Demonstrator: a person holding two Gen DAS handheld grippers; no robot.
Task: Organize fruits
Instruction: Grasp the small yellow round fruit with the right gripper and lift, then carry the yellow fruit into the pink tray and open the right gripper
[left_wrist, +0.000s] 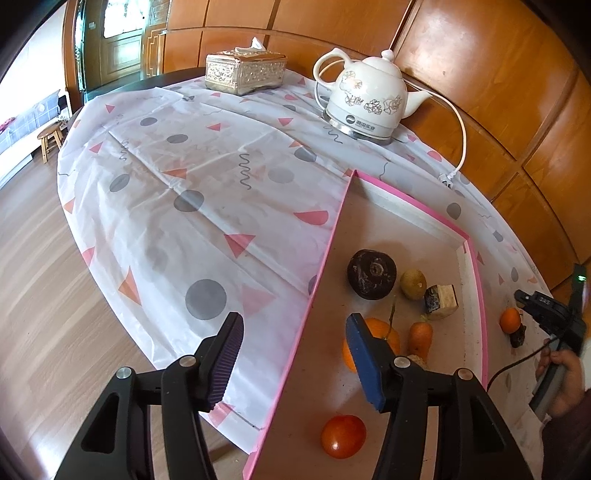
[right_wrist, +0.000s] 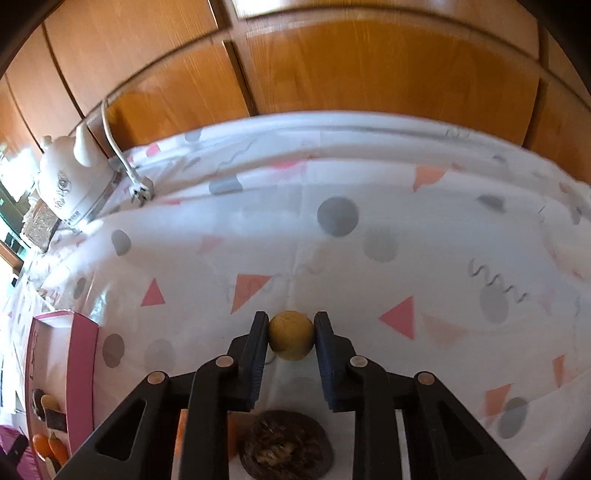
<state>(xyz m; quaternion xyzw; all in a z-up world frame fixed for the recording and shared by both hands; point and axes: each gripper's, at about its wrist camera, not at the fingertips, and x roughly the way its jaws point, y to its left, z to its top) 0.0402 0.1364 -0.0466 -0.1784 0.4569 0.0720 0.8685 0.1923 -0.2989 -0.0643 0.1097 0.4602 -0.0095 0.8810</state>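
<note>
Now the right gripper (right_wrist: 291, 334) fingers are squeezing a small yellow fruit (right_wrist: 291, 335) just above the table (right_wrist: 332, 177), a dark round lump (right_wrist: 286, 445) lying nearer. Meanwhile the left gripper (left_wrist: 295, 363) fingers are standing apart, empty, straddling the pink tray's (left_wrist: 325, 254) rim, a tomato (left_wrist: 343, 436) nearer, an orange (left_wrist: 391, 334) beyond.

Small yellow fruit (right_wrist: 291, 334): round, clamped between the right gripper (right_wrist: 291, 332) pads, above the counter (right_wrist: 332, 240).
Pink tray (left_wrist: 325, 258): open, holds tomato (left_wrist: 343, 436), orange (left_wrist: 388, 334), carrot (left_wrist: 420, 335), dark round fruit (left_wrist: 371, 274), near the counter's edge.
</note>
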